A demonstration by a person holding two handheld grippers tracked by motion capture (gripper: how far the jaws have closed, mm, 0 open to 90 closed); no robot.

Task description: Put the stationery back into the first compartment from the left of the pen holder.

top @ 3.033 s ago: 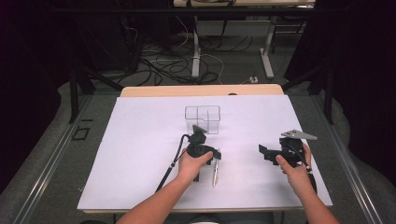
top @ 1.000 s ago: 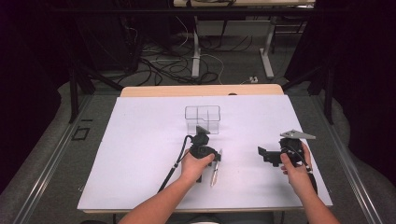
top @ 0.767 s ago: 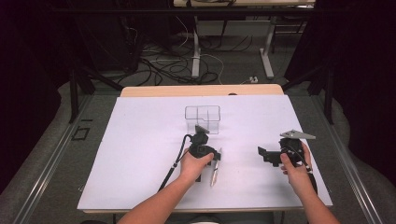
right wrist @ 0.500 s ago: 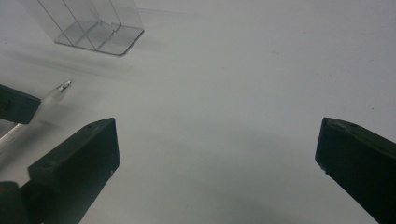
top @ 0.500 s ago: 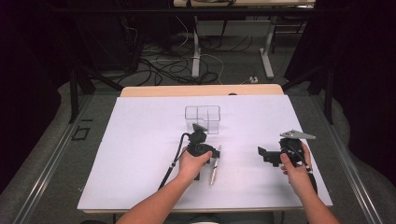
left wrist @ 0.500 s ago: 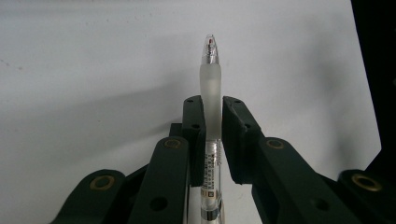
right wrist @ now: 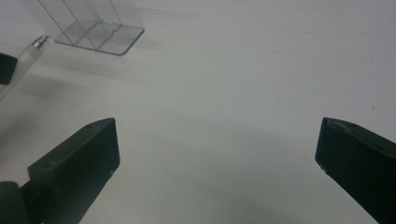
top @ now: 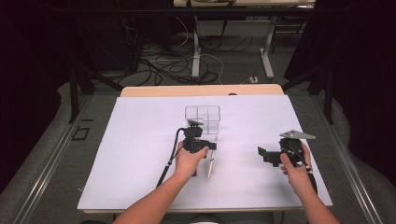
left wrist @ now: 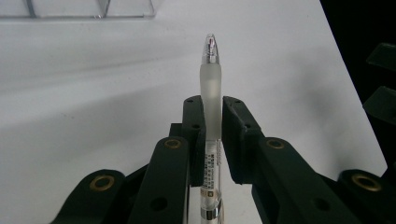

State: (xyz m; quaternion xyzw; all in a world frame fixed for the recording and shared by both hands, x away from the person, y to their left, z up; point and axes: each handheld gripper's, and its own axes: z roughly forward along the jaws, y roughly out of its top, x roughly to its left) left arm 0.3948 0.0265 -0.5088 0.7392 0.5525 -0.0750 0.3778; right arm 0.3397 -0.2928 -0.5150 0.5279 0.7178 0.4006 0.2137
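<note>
Now | left gripper clamped on gel pen, lifted off white mat since 3 s ago, tip forward | clear organizer just ahead = likely drop target | right gripper wide open, empty, idle

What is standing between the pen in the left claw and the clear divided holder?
Nothing visible. The left claw is shut on the pen, and bare white table lies between the pen tip and the clear holder.
</note>
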